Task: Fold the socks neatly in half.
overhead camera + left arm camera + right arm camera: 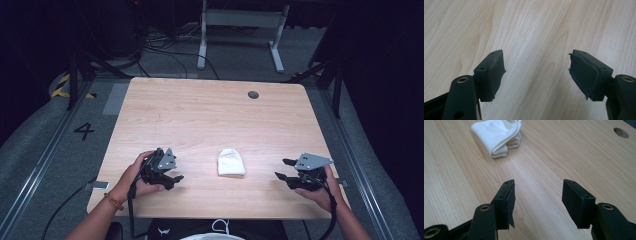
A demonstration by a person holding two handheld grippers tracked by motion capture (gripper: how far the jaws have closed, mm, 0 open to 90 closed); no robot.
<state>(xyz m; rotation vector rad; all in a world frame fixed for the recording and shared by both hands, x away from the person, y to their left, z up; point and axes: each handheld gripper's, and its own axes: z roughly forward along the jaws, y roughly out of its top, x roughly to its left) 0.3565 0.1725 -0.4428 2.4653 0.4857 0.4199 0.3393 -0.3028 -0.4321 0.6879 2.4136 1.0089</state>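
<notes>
We hold the left gripper (175,179) and right gripper (280,169) released, nothing between their jaws. The folded white cloth (231,162) between them bears no label; the floor (60,150) reads "4" (84,131).

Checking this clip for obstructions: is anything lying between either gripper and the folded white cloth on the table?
Nothing visible. The folded white cloth lies alone on the table, between the left gripper and the right gripper. Bare wood separates each from it, and both grippers' jaws stand open and empty.

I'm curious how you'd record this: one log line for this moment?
left gripper: open, empty | right gripper: open, empty | folded white cloth: on table, between grippers, untouched
</notes>
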